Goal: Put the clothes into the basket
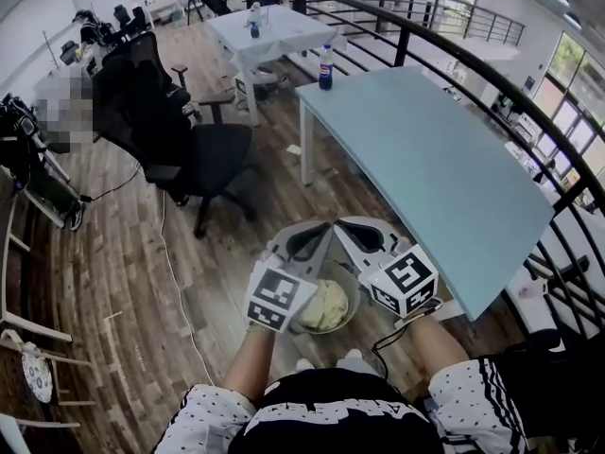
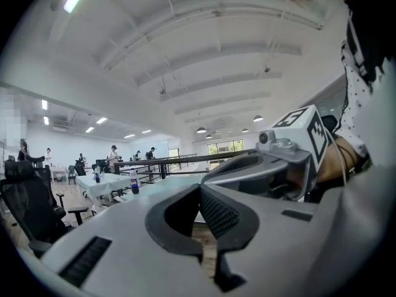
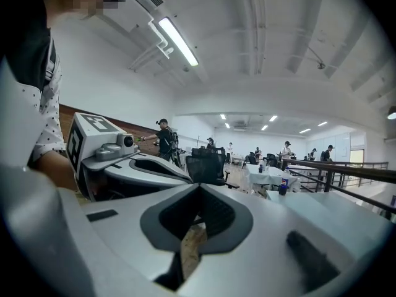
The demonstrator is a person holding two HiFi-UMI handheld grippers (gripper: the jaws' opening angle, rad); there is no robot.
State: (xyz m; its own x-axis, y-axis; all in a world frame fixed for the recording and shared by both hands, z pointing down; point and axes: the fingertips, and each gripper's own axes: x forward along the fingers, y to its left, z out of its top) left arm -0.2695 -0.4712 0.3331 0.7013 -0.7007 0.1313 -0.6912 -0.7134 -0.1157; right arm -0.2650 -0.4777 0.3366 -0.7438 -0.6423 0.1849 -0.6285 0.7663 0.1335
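The left hand-held gripper point(image 1: 321, 232) and the right hand-held gripper point(image 1: 346, 230) each had their jaws pressed together on nothing, their tips angled toward each other above the basket point(image 1: 357, 296). The pale clothes point(image 1: 324, 305) lay bundled inside that basket, which stood on the wooden floor just beside the light blue bench point(image 1: 444, 159). A black office chair point(image 1: 180, 130) stood farther left.

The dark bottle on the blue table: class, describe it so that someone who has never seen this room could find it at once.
Start at the pale blue rectangular table right of the black office chair. At its far corner stands the dark plastic cola bottle with a blue label. It is alone on that top, unlike the bottle on the white table behind.
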